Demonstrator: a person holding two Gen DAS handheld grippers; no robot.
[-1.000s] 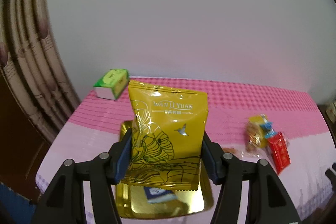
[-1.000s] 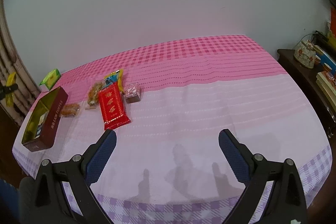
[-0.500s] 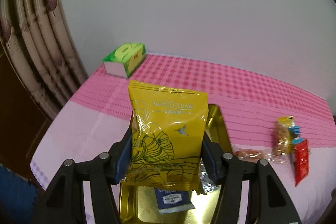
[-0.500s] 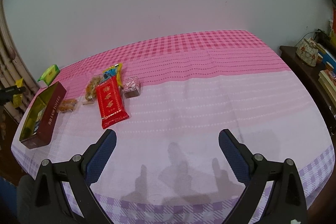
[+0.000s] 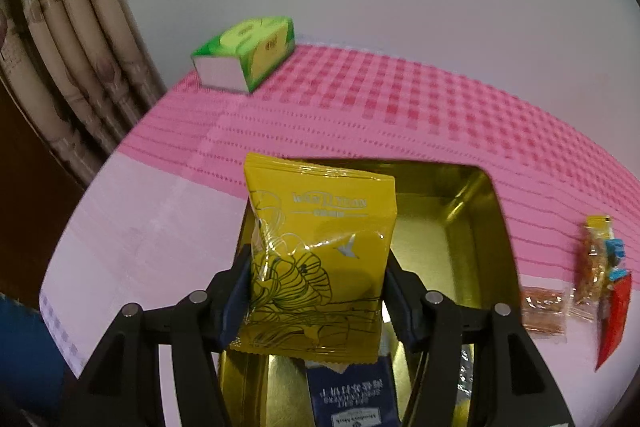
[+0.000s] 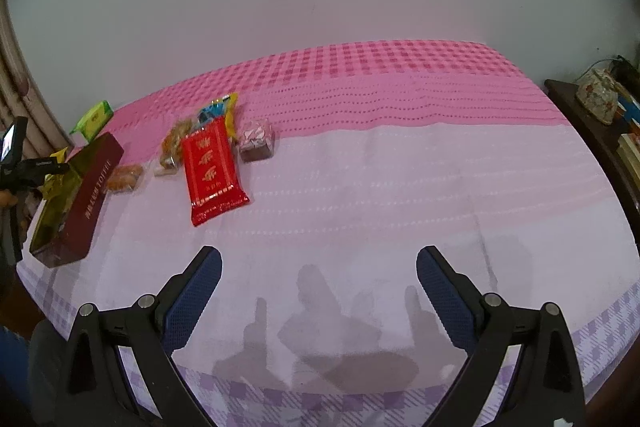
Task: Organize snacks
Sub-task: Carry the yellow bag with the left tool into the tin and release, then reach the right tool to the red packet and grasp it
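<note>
Snacks (image 6: pixel 212 169), tin (image 6: pixel 90 187) on bedspread (image 6: pixel 380 187)

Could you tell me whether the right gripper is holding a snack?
No, the right gripper is open and empty above the bare tablecloth.

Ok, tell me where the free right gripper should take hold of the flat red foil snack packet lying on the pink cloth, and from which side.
Grip the red foil snack packet across its narrow width, near the middle, coming straight down from above. It lies flat and long, so the long side edges give the open right gripper parallel faces. Other wrapped snacks crowd its far end, so stay nearer the crimped near end.
</note>
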